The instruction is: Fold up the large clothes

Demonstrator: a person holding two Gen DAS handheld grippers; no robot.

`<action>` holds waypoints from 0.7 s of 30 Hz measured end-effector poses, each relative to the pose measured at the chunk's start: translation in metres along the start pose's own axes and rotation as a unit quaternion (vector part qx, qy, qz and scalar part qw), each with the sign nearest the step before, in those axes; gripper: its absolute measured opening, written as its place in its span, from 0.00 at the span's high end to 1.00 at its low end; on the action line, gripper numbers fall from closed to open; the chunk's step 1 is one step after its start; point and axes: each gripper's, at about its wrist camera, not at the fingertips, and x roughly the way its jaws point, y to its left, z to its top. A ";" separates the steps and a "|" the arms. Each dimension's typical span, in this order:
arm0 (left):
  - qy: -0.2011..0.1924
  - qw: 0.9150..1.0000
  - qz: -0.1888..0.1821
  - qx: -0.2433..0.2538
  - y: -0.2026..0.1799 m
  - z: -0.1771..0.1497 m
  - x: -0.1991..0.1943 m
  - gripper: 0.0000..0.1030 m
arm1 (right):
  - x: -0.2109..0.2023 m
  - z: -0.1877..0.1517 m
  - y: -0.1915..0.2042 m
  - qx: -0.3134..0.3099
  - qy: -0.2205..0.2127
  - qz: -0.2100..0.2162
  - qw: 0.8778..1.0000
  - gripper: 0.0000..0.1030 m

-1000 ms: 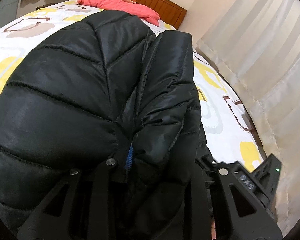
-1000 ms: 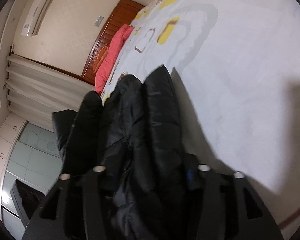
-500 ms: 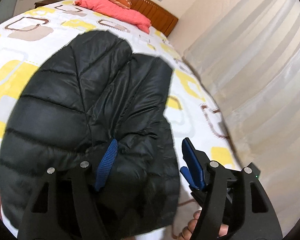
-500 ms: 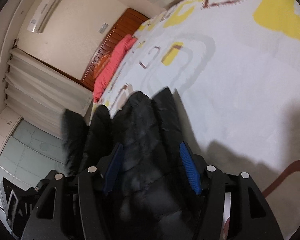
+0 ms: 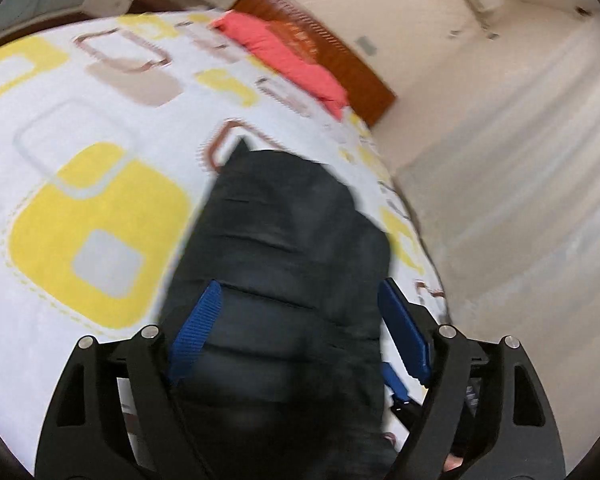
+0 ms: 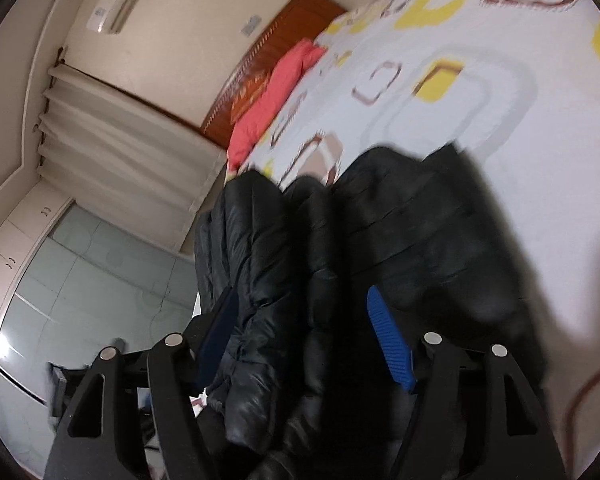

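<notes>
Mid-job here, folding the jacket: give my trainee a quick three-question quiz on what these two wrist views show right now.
1. True or false: the black jacket lies on the patterned bedspread.
2. What colour is the pillow by the wooden headboard?
A. blue
B. coral red
C. green
3. Fill in: on both the left gripper and the right gripper, the finger pads are coloured ____.

Key
1. True. It is bunched on the bed in both views.
2. B.
3. Blue. Both sets of jaws are opening, with jacket fabric seen between them.
</notes>
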 end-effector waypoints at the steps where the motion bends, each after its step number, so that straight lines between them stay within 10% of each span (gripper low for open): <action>1: 0.001 1.000 0.007 -0.009 0.011 0.003 0.002 0.22 | 0.009 0.000 0.001 0.004 0.009 0.003 1.000 0.36; 7: 0.017 0.998 0.029 -0.056 0.062 0.002 0.009 0.22 | 0.042 -0.004 0.006 -0.007 0.036 -0.016 0.999 0.39; 11: 0.033 0.998 0.023 -0.055 0.070 -0.005 0.019 0.22 | 0.042 -0.006 0.006 -0.029 0.035 -0.021 0.999 0.74; 21: 0.067 0.997 -0.016 -0.038 0.043 -0.022 0.048 0.22 | -0.008 0.012 -0.032 -0.020 -0.024 -0.035 0.999 0.82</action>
